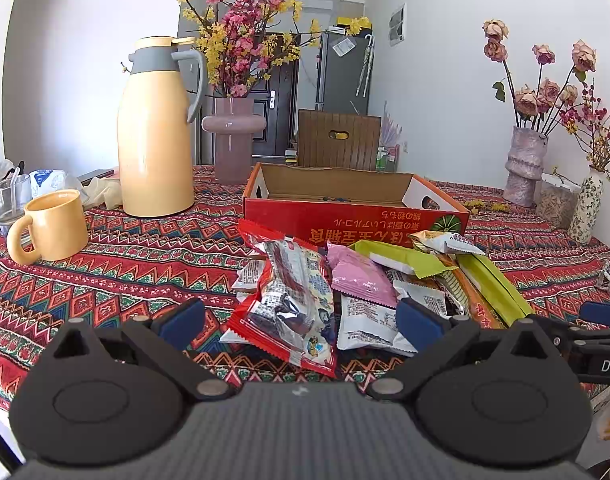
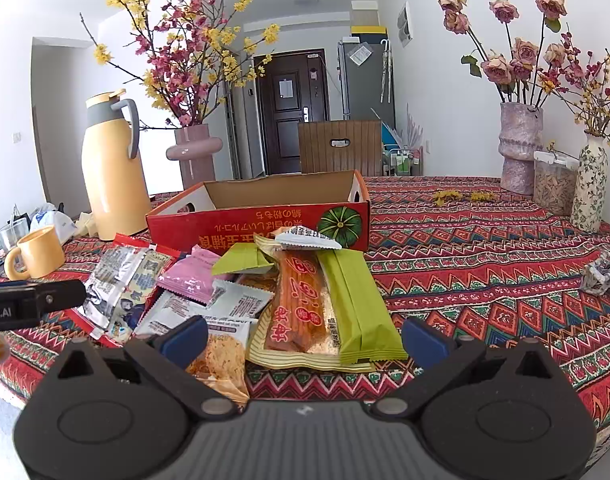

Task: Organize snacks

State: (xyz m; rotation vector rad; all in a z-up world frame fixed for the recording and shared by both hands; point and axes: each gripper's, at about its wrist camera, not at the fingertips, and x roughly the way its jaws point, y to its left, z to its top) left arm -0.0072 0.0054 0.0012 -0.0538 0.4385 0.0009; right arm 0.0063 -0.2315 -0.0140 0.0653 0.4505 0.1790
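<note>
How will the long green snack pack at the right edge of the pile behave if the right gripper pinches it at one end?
The long green pack looks like a thin film sleeve, so probably light and likely to droop. Its glossy surface may slip between the right gripper's open jaws. It partly overlaps the orange-red snack pack, which may shift.

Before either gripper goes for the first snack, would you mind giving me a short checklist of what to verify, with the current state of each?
1. Left gripper open and holding nothing: ok.
2. Right gripper open and holding nothing: ok.
3. Red cardboard box open on top and ready to take snacks: ok; what little lies inside, cannot tell.
4. Snack pile lies in front of the box, within view of both grippers: ok.
5. Red-edged packet lies between the left fingers' line, on top of the pile: ok.
6. Yellow mug and thermos stand off to the left of the pile: ok.
</note>
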